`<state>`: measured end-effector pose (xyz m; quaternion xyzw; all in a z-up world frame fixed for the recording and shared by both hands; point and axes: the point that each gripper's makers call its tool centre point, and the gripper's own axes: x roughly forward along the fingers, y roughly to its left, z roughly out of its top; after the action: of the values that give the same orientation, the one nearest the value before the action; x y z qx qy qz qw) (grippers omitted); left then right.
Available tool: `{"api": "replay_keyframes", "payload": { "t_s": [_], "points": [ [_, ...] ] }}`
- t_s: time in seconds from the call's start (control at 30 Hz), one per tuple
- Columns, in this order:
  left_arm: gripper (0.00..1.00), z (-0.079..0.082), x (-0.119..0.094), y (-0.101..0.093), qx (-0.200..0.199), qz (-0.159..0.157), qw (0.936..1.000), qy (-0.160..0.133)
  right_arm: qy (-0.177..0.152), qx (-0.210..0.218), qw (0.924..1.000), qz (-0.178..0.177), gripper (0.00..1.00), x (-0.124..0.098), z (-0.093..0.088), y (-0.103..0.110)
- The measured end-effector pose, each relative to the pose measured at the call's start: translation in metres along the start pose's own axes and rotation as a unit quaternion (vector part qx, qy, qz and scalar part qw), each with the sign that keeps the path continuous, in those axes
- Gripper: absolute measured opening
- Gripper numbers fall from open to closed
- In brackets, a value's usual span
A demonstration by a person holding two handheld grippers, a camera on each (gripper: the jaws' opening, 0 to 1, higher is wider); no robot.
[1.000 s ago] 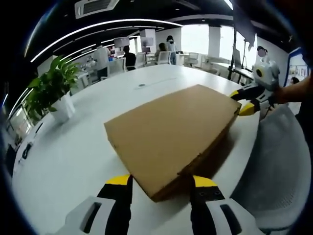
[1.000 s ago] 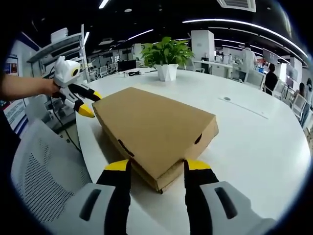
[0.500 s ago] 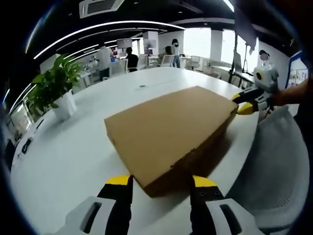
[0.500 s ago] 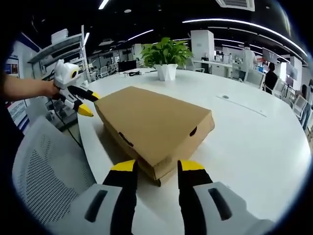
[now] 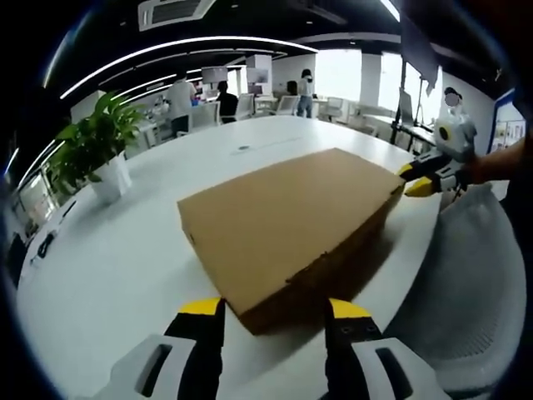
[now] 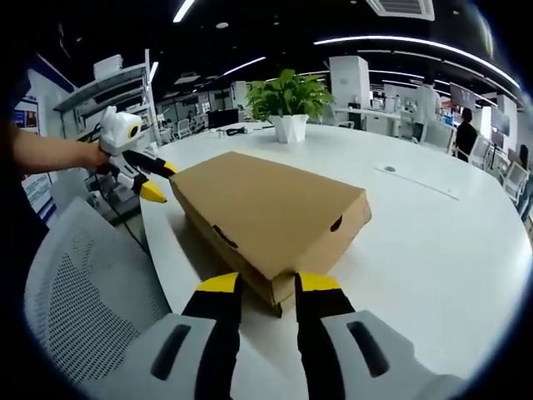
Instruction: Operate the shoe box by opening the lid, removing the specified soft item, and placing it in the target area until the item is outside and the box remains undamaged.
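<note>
With the box (image 6: 271, 217) lying closed on the table (image 6: 433, 242), the right gripper (image 6: 268, 287) has narrowed its jaws onto the near lid corner, seemingly starting a pinch, while the left gripper (image 5: 273, 312) stays spread at the opposite corner.

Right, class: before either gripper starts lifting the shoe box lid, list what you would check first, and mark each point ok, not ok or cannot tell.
1. Cardboard shoe box lid closed flat: ok.
2. Box resting fully on the white table: ok.
3. Right gripper straddling the near box corner: ok, jaws narrowly apart.
4. Left gripper at its corner: ok, jaws wide apart, no grip yet.
5. Soft item inside: cannot tell, lid hides it.
6. Potted plant away from the box: ok.
</note>
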<state>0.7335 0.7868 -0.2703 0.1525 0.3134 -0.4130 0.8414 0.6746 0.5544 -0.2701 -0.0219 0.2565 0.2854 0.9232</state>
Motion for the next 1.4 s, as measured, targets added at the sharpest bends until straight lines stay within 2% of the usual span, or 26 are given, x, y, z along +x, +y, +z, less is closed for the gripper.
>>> {"api": "replay_keyframes", "payload": {
  "t_s": [0.3, 0.7, 1.4],
  "points": [
    [0.49, 0.003, -0.005, 0.003, 0.002, 0.0, 1.0, -0.001, -0.012, 0.003, 0.9999, 0.012, 0.23, -0.004, 0.005, 0.0],
    [0.49, 0.01, -0.013, 0.006, 0.012, 0.001, 0.9999, -0.004, -0.019, -0.014, 0.9994, 0.025, 0.24, -0.012, 0.017, 0.0],
    [0.49, 0.042, -0.032, 0.006, 0.019, 0.007, 0.9994, -0.03, -0.011, -0.031, 0.9991, 0.029, 0.23, -0.025, 0.052, 0.0]
  ]
}}
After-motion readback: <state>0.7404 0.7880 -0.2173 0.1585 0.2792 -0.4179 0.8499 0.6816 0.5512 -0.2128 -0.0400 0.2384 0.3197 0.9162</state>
